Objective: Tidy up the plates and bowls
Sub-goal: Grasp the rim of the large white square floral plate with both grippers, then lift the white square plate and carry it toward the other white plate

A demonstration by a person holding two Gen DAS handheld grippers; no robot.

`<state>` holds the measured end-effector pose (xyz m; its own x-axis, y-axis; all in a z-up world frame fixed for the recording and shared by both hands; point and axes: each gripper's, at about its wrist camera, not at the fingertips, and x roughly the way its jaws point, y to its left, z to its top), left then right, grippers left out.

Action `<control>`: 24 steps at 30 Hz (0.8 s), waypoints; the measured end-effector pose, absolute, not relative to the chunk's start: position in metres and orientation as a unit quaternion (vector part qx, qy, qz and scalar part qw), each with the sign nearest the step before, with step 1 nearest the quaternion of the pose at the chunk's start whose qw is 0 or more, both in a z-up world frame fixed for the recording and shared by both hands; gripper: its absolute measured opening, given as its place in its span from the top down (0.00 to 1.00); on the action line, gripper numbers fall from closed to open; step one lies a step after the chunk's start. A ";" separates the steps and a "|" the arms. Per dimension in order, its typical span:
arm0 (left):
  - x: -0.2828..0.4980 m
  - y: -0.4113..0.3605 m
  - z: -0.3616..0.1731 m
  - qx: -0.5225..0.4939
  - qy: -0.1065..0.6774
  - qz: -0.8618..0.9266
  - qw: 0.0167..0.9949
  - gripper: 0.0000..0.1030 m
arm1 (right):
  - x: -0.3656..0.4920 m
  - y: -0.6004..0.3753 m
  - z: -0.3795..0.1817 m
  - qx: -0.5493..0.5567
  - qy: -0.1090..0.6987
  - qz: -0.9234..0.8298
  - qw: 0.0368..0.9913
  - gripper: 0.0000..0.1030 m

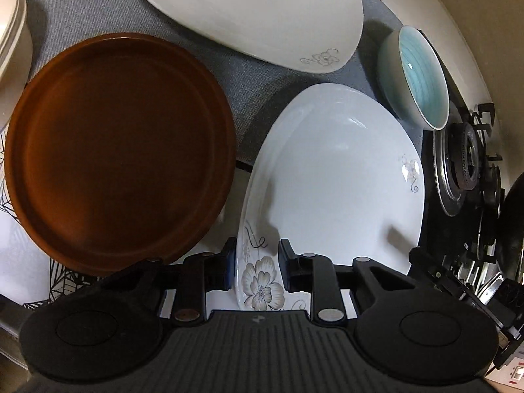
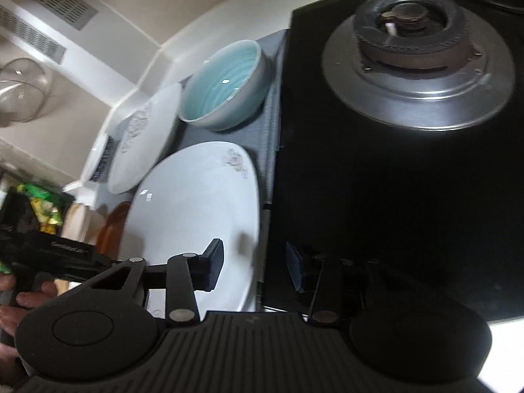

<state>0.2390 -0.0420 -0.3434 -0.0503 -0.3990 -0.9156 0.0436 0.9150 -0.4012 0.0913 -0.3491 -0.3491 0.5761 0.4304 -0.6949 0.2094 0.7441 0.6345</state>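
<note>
The large white plate (image 1: 340, 177) with floral print lies on the counter, partly on the grey mat (image 1: 98, 9), between the brown plate (image 1: 121, 150) and the black hob (image 2: 393, 196), its right edge just beside the hob. A second white plate (image 1: 255, 9) and a blue-glazed bowl (image 1: 416, 75) sit farther back on the mat, apart from one another. The left gripper (image 1: 257, 265) straddles the near-left rim of the large plate at the flower motif, jaws partly open; contact of the pads with the rim cannot be confirmed. The right gripper (image 2: 255, 268) straddles the plate's right rim, one finger over the plate and the other over the hob, jaws partly open and not seen pressing. Judgement: the plate is glazed ceramic, rigid, fairly heavy, smooth and liable to slip, and would chip against the hob edge. Opposite rims are the sound holds, gripped squarely and lifted level.
</note>
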 end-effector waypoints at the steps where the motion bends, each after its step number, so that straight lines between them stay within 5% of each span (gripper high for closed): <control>1: 0.238 -0.042 -0.341 -0.122 0.703 -0.161 0.682 0.73 | 0.092 -0.349 -0.352 0.359 0.454 0.081 0.812 0.56; 4: 0.237 -0.051 -0.335 -0.098 0.696 -0.152 0.694 0.73 | 0.097 -0.343 -0.354 0.347 0.465 0.089 0.810 0.70; 11: 0.231 -0.062 -0.337 -0.081 0.701 -0.151 0.692 0.71 | 0.092 -0.356 -0.359 0.374 0.466 0.095 0.796 0.78; 15: 0.238 -0.064 -0.343 -0.116 0.699 -0.156 0.688 0.52 | 0.094 -0.361 -0.370 0.412 0.459 0.098 0.781 0.80; 24: 0.218 -0.080 -0.325 -0.061 0.660 -0.136 0.736 0.71 | 0.078 -0.363 -0.356 0.419 0.442 0.097 0.787 0.82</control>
